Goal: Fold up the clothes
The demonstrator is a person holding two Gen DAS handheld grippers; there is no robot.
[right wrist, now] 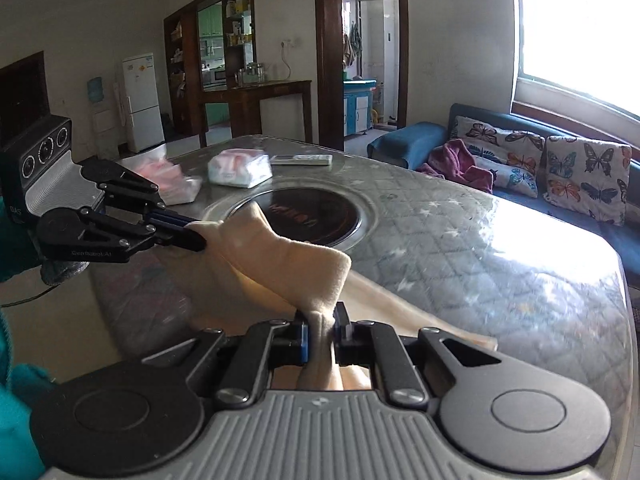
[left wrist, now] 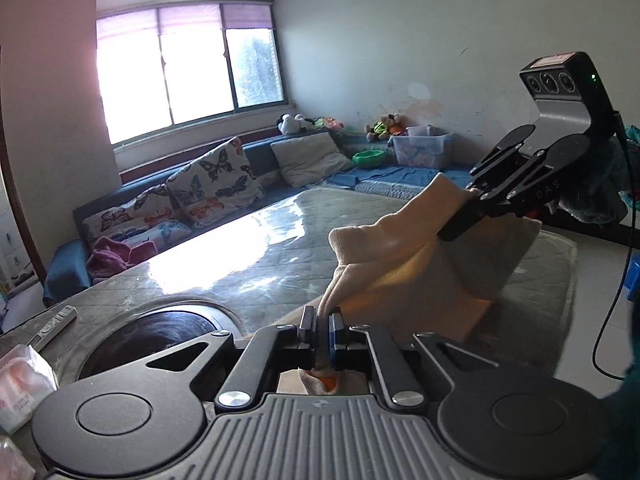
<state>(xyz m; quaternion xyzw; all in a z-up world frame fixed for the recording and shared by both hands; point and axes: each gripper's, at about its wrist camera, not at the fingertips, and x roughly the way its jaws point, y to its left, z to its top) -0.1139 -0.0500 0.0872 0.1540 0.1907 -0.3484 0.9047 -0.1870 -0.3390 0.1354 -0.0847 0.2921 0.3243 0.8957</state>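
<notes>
A cream-coloured garment (left wrist: 400, 252) hangs stretched between both grippers above the quilted table top (left wrist: 256, 264). My left gripper (left wrist: 322, 320) is shut on one bunched edge of the cloth. My right gripper (left wrist: 472, 196), at the right of the left wrist view, pinches the other edge. In the right wrist view the same garment (right wrist: 288, 264) sags in a band from my right gripper (right wrist: 320, 320), shut on it, across to my left gripper (right wrist: 200, 236). The cloth's lower part still rests on the table (right wrist: 500, 264).
A dark round hob (right wrist: 308, 212) is set into the table, with tissue packs (right wrist: 240, 170) and a remote (right wrist: 302, 159) beyond it. A blue sofa with butterfly cushions (left wrist: 216, 184) runs under the window. A black cable (left wrist: 616, 292) hangs at the right.
</notes>
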